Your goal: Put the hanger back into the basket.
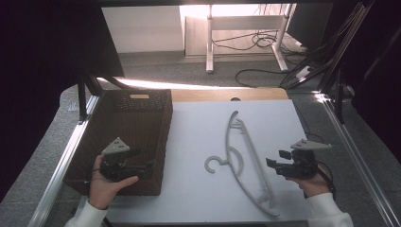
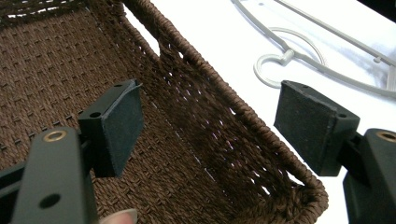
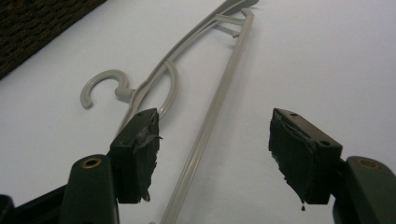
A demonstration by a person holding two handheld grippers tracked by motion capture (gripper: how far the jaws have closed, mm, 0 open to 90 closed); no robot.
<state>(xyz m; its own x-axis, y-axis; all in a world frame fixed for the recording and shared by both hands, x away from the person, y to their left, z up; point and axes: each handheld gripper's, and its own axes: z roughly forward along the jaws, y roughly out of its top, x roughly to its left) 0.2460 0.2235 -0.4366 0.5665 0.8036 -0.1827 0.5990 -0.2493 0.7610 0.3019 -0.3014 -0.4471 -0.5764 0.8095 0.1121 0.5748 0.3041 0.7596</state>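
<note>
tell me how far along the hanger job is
Nothing looks done: the grey hanger lies flat on the white table, outside the brown woven basket. In hand: the open right gripper nears its bar; the open left gripper straddles the basket wall. Grasping remains.

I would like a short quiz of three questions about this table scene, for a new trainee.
1. True or false: the grey hanger lies inside the brown woven basket.
2. Which gripper is nearer the hanger? A) left gripper B) right gripper
3. Fill in: the hanger's hook points toward the ____.

Key:
1. False; it lies on the white table, beside the basket.
2. B
3. basket
</note>
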